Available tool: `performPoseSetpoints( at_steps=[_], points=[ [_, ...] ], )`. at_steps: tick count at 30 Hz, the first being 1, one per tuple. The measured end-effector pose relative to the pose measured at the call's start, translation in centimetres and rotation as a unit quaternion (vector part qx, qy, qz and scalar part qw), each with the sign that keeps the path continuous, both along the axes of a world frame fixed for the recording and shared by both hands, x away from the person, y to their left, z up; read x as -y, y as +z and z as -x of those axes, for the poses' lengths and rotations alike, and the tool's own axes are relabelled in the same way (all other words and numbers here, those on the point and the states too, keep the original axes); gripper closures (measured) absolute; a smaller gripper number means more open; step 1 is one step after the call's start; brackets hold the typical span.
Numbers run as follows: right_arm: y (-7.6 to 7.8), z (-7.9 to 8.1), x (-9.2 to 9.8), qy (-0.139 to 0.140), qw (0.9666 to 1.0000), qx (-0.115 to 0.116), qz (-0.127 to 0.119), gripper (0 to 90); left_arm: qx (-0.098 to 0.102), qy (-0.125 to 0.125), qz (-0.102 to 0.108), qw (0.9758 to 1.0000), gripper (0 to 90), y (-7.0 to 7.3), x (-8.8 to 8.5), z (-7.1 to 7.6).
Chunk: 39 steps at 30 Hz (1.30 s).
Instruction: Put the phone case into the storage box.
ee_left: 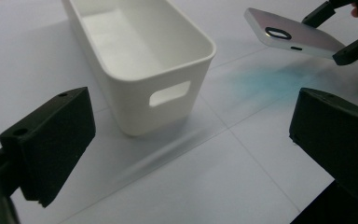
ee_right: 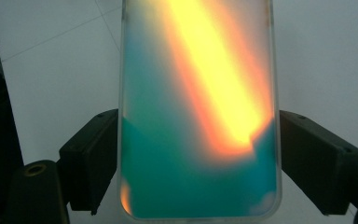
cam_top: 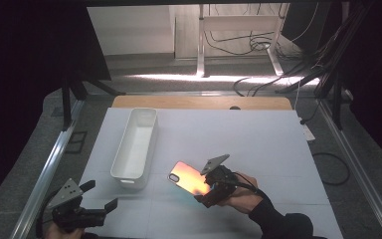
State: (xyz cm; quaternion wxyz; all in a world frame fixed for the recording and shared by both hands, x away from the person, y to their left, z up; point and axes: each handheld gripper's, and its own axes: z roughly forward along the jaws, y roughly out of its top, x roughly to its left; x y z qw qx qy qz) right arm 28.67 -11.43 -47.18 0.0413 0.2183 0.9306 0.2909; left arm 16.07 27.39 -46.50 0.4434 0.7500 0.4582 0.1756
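At the near left corner of the white table [cam_top: 258,134], the left gripper [cam_top: 101,195] rests low with its jaws wide apart and nothing between them. It points toward the bin, probably waiting clear of the other hand's path.

A little farther in and to the right, the right gripper [cam_top: 205,186] has its jaws spread wide yet pressed against the two long edges of a phone case [cam_top: 189,178]. An edge grip suits so thin and flat a thing, since it keeps the pads off the glossy face. The case is lifted off the table, tilted, its iridescent side up; from the left gripper view its grey underside with the camera cut-out shows, and a bluish tint falls on the table beneath it.

Farther left stands the white bin [cam_top: 134,144], long and empty, its handle slot facing the near side. The case hangs just right of the bin's near end, so the bin looks the likely destination.
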Motion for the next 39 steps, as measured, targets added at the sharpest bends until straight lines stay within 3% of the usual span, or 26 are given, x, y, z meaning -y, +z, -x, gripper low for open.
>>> performPoseSetpoints(
  at_steps=[13,24,39],
  points=[
    [1.2,0.3,2.1,-0.013,0.9995,0.013,-0.024,17.0,0.024,-0.043,-0.002,0.9988,0.9,0.8,1.8,-0.9],
    [1.8,0.7,4.0,-0.024,0.9986,0.012,-0.045,17.0,0.034,-0.073,0.013,0.9967,0.3,1.1,3.6,-2.4],
    [2.9,1.4,6.5,-0.034,0.9962,0.017,-0.078,17.0,0.059,-0.125,0.018,0.9902,0.0,2.4,6.3,-4.7]
  ],
)
